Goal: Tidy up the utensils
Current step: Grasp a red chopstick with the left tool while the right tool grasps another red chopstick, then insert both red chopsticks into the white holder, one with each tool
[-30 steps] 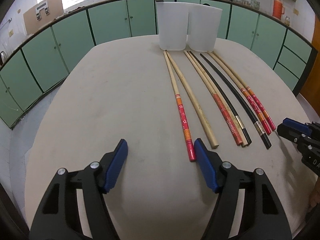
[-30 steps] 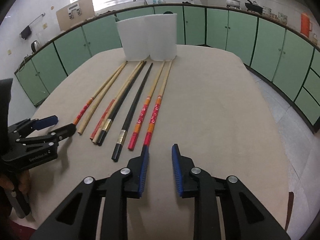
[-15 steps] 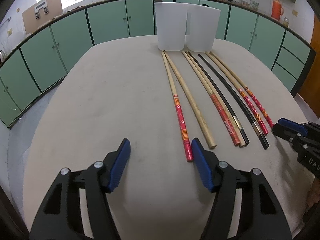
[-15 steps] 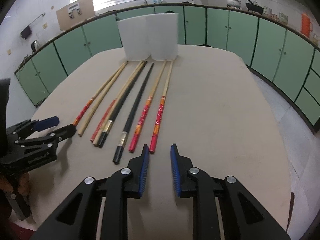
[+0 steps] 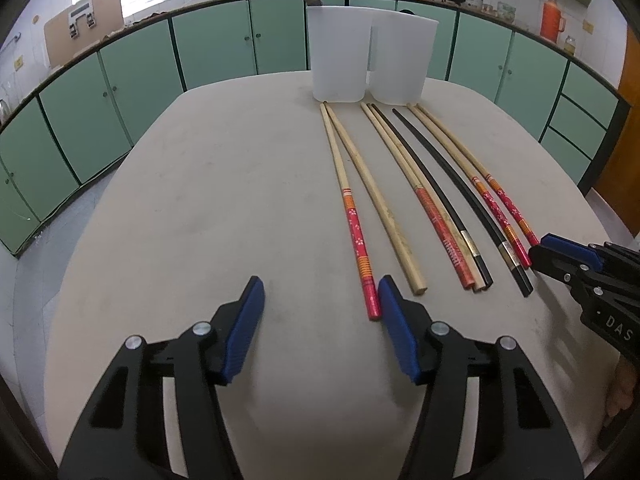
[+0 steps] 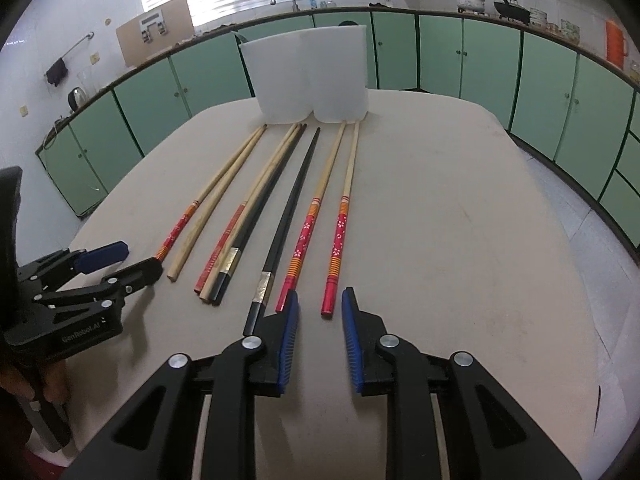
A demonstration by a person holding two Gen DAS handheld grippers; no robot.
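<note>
A: Where are the chopsticks [image 5: 404, 204] for you right now?

B: They lie flat on the table [image 5: 200, 220], fanned in a row, thin tips toward the far edge, thick ends toward you. The tips reach up to two white containers [image 5: 340, 56] that stand side by side at the far edge, touching each other.

A: And your left gripper [image 5: 320, 300]?

B: Your left gripper hangs over the near part of the table with its jaws apart. They have just been closing in, and nothing sits between them. The red-handled chopstick [image 5: 358, 240] at the left end of the row ends just beside the inside of your right-hand blue pad [image 5: 394, 320]; whether the two touch I cannot tell.

A: What about the right one?

B: Your right gripper [image 6: 318, 312] has its jaws a narrow gap apart, gripping nothing. The butt of the rightmost red chopstick [image 6: 338, 248] points into that gap and stops just short of the pads. Its twin [image 6: 302, 248] ends against the tip of the left pad [image 6: 290, 328]. The black chopstick [image 6: 280, 220] lies next to that one.

A: Do the two grippers meet?

B: No, they sit apart, one at each end of the row.
</note>
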